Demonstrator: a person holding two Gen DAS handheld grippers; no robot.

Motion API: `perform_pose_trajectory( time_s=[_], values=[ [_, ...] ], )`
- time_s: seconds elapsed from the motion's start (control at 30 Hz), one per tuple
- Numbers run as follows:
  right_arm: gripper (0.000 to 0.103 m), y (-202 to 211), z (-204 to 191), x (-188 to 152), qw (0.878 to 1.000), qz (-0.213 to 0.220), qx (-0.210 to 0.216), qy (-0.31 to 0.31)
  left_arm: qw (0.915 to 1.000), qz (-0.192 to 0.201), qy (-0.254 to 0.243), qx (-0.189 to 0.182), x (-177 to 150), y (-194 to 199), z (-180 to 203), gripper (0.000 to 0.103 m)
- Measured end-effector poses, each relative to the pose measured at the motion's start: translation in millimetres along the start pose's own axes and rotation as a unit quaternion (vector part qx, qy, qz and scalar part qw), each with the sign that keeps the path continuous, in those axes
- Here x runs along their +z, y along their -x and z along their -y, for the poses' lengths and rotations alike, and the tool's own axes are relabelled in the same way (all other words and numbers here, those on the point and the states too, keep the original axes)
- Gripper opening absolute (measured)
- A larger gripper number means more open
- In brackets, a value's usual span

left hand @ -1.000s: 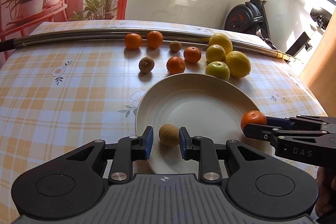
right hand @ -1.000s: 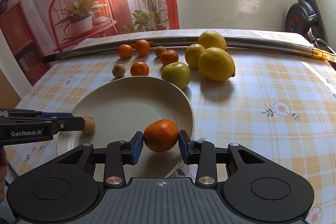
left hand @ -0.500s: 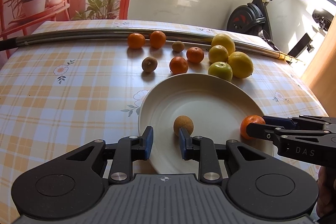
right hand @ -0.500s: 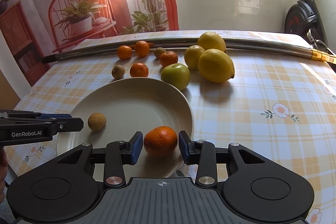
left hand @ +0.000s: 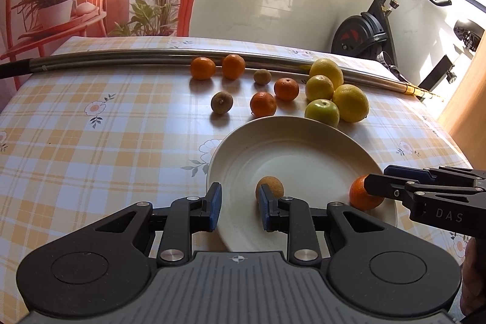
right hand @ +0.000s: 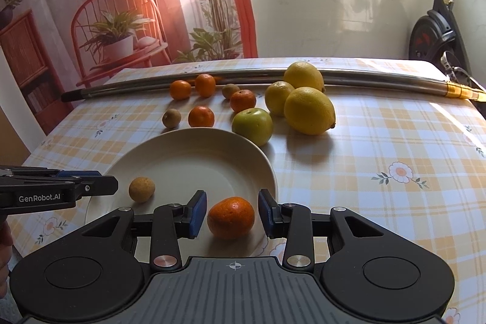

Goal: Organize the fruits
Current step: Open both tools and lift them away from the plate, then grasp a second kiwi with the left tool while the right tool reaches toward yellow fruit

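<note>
Nearest, at the worktop's near edge, the right hand-held gripper stands with its jaws apart, a mandarin lying loose between them on the near rim of the white plate; neither pad seems to touch it. To its left the left hand-held gripper is likewise apart and holds nothing. A small brown fruit, perhaps a kiwi, sits on the plate just past its right finger.

Beyond the plate's far rim a green apple sits just beside it, with three yellow lemons clustered behind, touching or nearly so. Left of these, toward the worktop's far edge, lie four more mandarins and two more small brown fruits, spread apart from one another. A long metal pole lies along the far edge behind them.

These fruits are round and will likely roll on the plate's slope, so they are best set down gently and released only at rest. The mandarins look light with soft, yielding skin: close across the widest middle with modest force. The lemons and apple seem firmer, heavier and smoother, and wide for the jaws, so centre the pads on the equator. The brown ones are small; take them low and square.
</note>
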State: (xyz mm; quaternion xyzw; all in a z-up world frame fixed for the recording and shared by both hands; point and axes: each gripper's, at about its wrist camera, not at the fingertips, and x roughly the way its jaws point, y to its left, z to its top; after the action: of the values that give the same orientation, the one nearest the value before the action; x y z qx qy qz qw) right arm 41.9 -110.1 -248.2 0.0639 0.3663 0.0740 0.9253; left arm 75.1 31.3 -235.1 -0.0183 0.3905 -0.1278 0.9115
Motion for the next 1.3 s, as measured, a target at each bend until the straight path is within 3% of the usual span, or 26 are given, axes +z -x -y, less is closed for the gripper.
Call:
perform_pose_trajectory(
  time_s=[0.33, 0.73, 1.0, 1.3],
  values=[
    [0.035, 5, 4, 11, 1.000, 0.023, -0.001, 0.002, 0.9998, 0.011, 0.017, 0.003, 17, 3, -11, 0.028],
    [0.035, 8, 37, 63, 0.996, 0.085, -0.033, 0.000, 0.9952, 0.089, 0.019, 0.035, 87, 24, -40, 0.028],
    [0.035, 12, 72, 83, 0.991, 0.118, -0.057, -0.028, 0.9900, 0.122, 0.036, 0.063, 116, 36, -58, 0.028],
    [0.035, -3, 86, 76, 0.992, 0.101, -0.067, -0.041, 0.9943, 0.091, 0.044, 0.036, 110, 11, -55, 0.028]
  ],
)
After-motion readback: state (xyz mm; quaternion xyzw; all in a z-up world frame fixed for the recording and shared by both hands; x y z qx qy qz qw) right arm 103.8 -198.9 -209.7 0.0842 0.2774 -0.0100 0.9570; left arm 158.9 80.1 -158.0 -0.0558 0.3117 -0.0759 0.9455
